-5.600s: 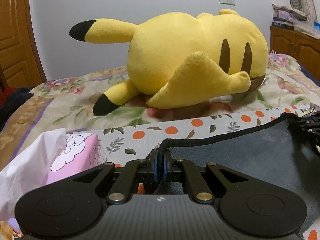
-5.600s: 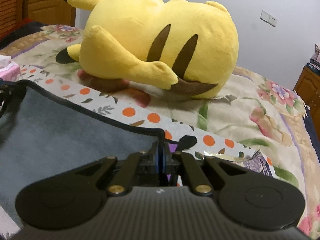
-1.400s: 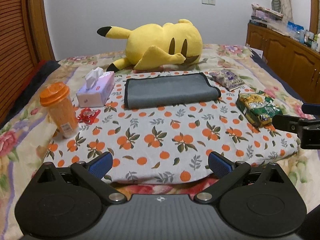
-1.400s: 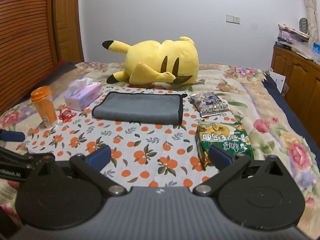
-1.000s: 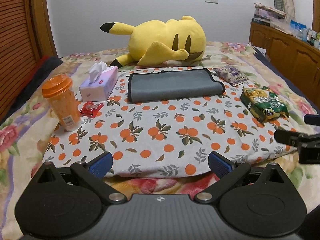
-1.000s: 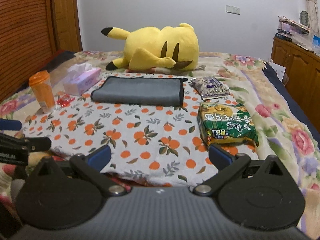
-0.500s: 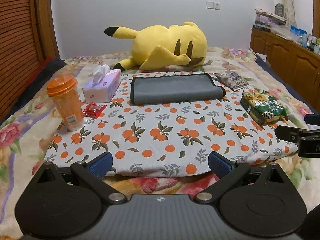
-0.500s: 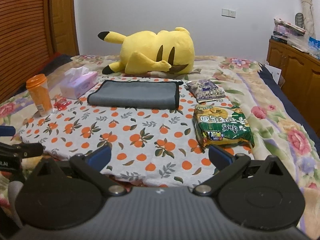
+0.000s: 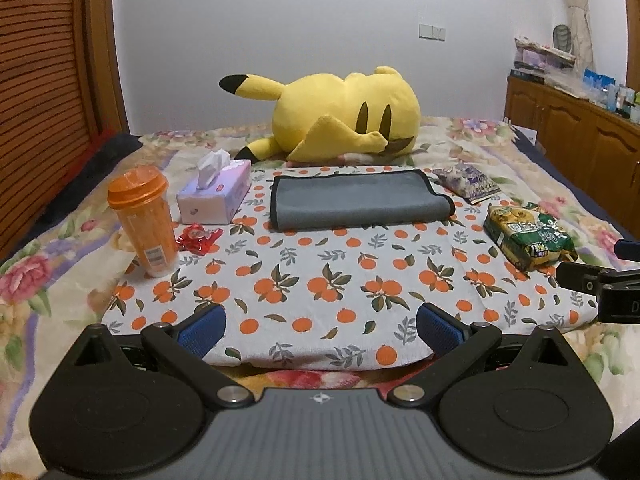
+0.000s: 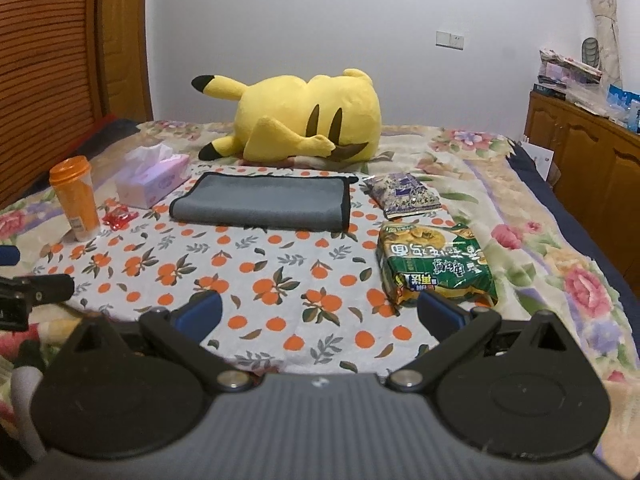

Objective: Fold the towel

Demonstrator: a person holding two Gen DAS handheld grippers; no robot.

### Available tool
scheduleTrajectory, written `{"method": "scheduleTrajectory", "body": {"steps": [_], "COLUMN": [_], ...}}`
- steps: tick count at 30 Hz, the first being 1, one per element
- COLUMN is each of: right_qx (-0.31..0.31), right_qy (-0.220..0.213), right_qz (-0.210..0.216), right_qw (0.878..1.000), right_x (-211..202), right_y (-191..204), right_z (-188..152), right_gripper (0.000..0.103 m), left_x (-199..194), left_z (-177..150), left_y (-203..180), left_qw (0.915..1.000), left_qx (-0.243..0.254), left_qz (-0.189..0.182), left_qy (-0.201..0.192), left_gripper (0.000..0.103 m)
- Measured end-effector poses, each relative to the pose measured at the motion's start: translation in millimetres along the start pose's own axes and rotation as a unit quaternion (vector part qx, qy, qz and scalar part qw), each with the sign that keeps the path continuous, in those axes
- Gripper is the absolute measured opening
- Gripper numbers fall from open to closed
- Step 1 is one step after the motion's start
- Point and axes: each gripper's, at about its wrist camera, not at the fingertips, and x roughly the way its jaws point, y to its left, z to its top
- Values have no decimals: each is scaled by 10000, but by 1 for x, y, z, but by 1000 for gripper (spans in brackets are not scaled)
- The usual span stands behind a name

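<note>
The grey towel (image 9: 356, 200) with a black hem lies folded flat at the far side of the orange-print cloth (image 9: 320, 280); it also shows in the right wrist view (image 10: 260, 202). My left gripper (image 9: 320, 326) is open and empty, far back from the towel above the cloth's near edge. My right gripper (image 10: 318, 314) is open and empty, likewise far back. The right gripper shows at the right edge of the left wrist view (image 9: 600, 280); the left gripper shows at the left edge of the right wrist view (image 10: 32, 288).
A yellow plush toy (image 9: 344, 120) lies behind the towel. An orange bottle (image 9: 142, 220), a tissue box (image 9: 214, 196) and a red wrapper (image 9: 198, 236) sit left. A purple packet (image 9: 468, 182) and green noodle pack (image 9: 528, 236) sit right. Wooden cabinets (image 9: 580, 136) stand far right.
Both grippers have let go of the towel's corners, opened and pulled far back from it. Over the last second they have barely shifted.
</note>
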Motion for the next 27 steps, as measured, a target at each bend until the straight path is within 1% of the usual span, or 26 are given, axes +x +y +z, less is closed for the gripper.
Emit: {"method": "scheduleTrajectory", "body": {"steps": [14,27], "right_qx": [37,106], "right_qy": [-182,-477], "right_qz": [-71,-138], "right_qw": [9998,9987], "right_x": [-4,-11], "right_y": [-2,-5], "right_z": [1,3], "right_gripper": [103,103], "left_x": [-11,-17], "left_z": [3,3], "left_y": [-2,-2], "left_qw": [9991,9980], "left_qx": [61,92], "left_qz": [-22,-25], "left_qy": [-413,-628], "left_gripper": [103,103]}}
